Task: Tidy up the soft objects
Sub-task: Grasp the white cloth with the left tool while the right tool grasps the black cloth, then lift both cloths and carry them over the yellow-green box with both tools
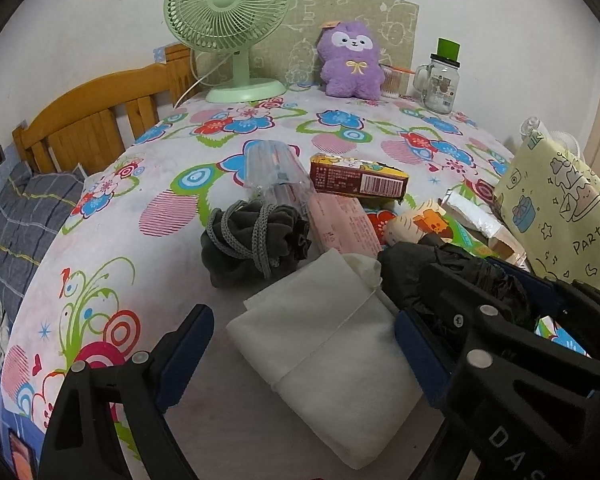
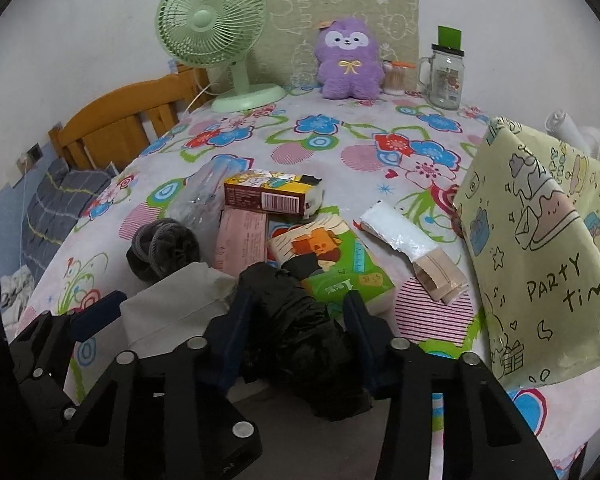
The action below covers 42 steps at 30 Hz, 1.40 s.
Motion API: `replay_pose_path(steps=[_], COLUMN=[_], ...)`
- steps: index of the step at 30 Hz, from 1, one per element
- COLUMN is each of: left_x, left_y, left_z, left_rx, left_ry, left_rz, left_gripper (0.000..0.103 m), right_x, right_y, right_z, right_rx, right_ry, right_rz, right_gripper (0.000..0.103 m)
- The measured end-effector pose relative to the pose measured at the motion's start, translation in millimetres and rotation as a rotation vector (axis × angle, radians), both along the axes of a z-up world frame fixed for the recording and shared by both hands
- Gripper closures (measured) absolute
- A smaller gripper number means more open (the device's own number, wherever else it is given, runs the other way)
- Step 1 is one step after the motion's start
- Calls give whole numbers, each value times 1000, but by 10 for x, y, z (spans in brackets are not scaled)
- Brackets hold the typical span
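A white folded cloth [image 1: 320, 340] lies on the floral tablecloth [image 1: 160, 216] between the fingers of my left gripper [image 1: 304, 328], which stands open around it without pressing. Just right of it sits a crumpled black bundle [image 2: 296, 320], and my right gripper [image 2: 298, 308] is shut on it, both blue pads against its sides. The same black bundle [image 1: 420, 268] shows at the right of the left wrist view. A grey corded pouf [image 1: 256, 240] rests just beyond the white cloth. A purple plush toy [image 2: 348, 60] sits upright at the table's far edge.
A green tissue pack [image 2: 332, 264], a pink pack [image 2: 242, 240], a brown box [image 2: 272, 196] and a clear plastic wrapper [image 1: 272, 172] crowd the middle. A yellow-green gift bag [image 2: 540, 248] stands at right. A green fan [image 2: 212, 28] and glass jar [image 2: 444, 76] stand at the back.
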<state>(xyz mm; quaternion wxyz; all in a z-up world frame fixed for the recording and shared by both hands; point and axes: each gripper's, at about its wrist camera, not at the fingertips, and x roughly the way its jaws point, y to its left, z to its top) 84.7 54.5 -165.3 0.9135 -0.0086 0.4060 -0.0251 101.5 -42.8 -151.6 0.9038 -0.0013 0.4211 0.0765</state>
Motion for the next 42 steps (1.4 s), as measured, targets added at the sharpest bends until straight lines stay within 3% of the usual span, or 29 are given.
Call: replay_pose_path(steps=[6,8,14,20,42], left_x=[7,-5,-53,-107,-300], left_y=[-11,-20,-85,-109,-407], left_z=[2,12,69,151,891], left_rx=[-39,-50,-44,-49,-18], left_ry=[20,21,7,-15,-172], left_rz=[-27,-30,-48,-50,-92], left_gripper=[31,44,67,82,85], right_x=[-12,-21,-60,-120,-341], right_y=[-26,-47,-78,-128,-345], right_z=[30,46,94,182,930], right_rx=[11,14,16,31,32], right_ry=[-4,-7,-19,-39,-176], right_rz=[0,-6,-15,-23,-58], right_gripper=[71,73,75,75,75])
